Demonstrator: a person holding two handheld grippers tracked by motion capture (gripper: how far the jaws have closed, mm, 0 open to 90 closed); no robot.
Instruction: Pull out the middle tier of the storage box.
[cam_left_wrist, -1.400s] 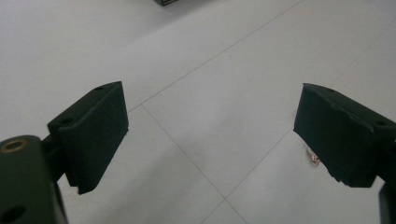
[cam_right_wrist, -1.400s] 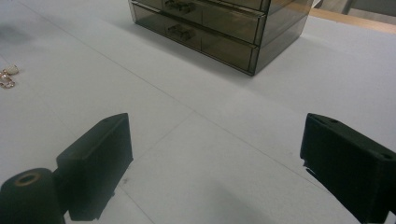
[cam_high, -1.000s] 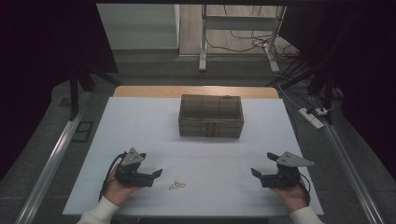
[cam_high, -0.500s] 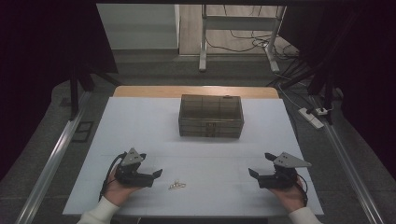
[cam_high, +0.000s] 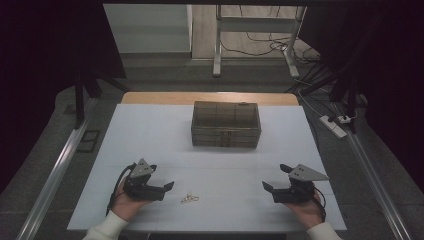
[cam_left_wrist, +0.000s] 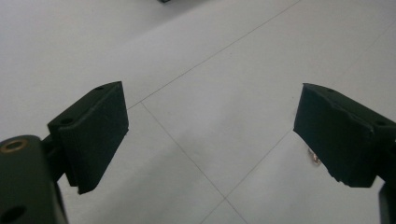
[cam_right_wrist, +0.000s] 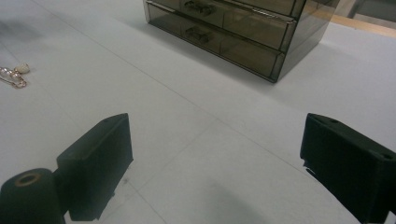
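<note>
Still both open — left hand-held gripper (cam_high: 170, 186) beside trinket (cam_high: 189, 199), right hand-held gripper (cam_high: 267, 187) slightly inward.

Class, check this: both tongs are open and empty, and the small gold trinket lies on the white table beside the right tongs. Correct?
Not quite. The small gold trinket lies beside the left tongs, not the right tongs, as the high view shows. Both tongs are open and empty, and it does lie on the white table.
</note>
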